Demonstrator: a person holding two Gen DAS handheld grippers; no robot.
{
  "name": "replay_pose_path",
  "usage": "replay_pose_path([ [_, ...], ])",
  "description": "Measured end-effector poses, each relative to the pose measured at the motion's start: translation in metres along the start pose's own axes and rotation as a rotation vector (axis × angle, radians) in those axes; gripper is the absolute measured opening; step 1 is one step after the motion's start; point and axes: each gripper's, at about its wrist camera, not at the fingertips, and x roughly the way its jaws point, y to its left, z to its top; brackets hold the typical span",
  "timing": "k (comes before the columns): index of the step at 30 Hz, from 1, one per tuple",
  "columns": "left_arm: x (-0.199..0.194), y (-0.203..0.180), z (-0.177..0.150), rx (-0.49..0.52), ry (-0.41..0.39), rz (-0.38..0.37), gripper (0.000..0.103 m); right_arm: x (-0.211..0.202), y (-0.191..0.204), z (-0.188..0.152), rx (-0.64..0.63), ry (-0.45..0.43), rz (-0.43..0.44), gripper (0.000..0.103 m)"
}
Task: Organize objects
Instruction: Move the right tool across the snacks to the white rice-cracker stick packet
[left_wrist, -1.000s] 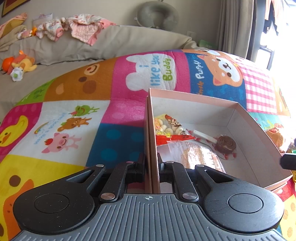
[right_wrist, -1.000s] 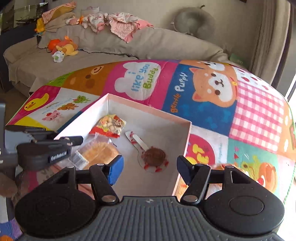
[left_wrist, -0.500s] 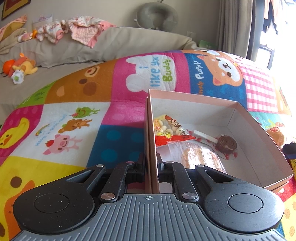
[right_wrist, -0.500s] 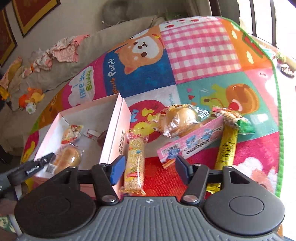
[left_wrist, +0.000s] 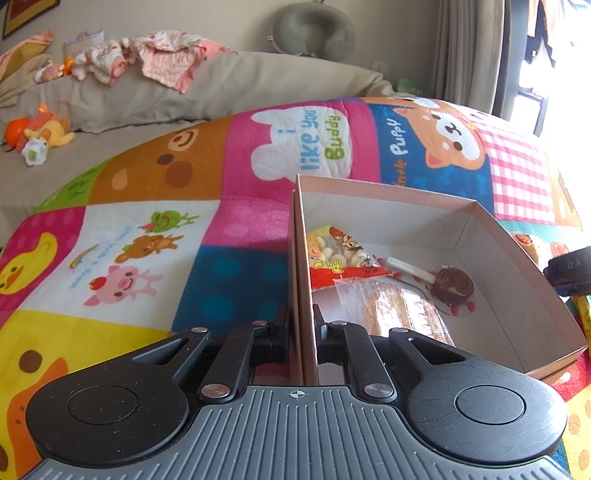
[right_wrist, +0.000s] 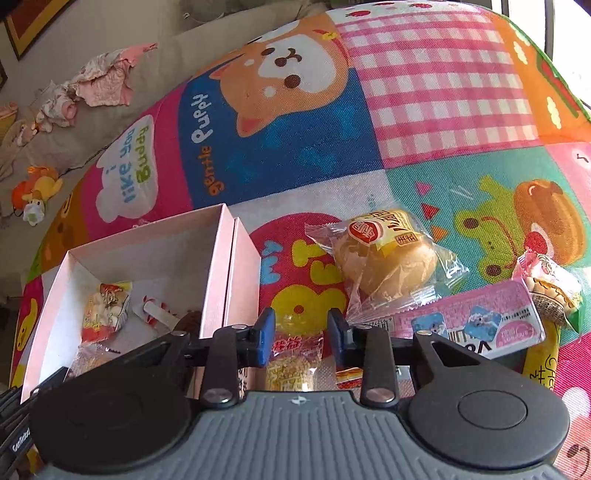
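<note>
We see two matching units. The left gripper (left_wrist: 301, 334) has a ribbed grey housing with a small crosshair mark, two round black discs, black link arms with silver rivets, and black fingers. The right gripper (right_wrist: 301, 334) shares this build, but its pads (right_wrist: 266, 334) are blue. White lettering marks a black part at its lower left.

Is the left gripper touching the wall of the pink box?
Touching. The left wrist view shows the left gripper shut on the pink box, its wall pinched between both fingers with no gap.
</note>
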Motion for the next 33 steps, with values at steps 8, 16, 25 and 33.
replay_pose_path([
  [8, 0.000, 0.000, 0.000, -0.002, 0.000, -0.001, 0.012, -0.040, -0.004, -0.046, -0.075, 0.063, 0.046, 0.030],
  [16, 0.000, 0.000, 0.000, -0.001, 0.000, 0.000, 0.012, -0.094, -0.002, -0.108, -0.256, -0.018, -0.113, 0.031],
  [25, 0.000, 0.000, 0.000, 0.001, 0.000, 0.001, 0.012, -0.141, -0.040, -0.143, -0.210, -0.169, -0.221, 0.076],
  [33, 0.000, 0.000, 0.000, -0.001, 0.001, 0.000, 0.012, -0.096, -0.078, -0.093, -0.025, -0.209, -0.253, 0.072],
])
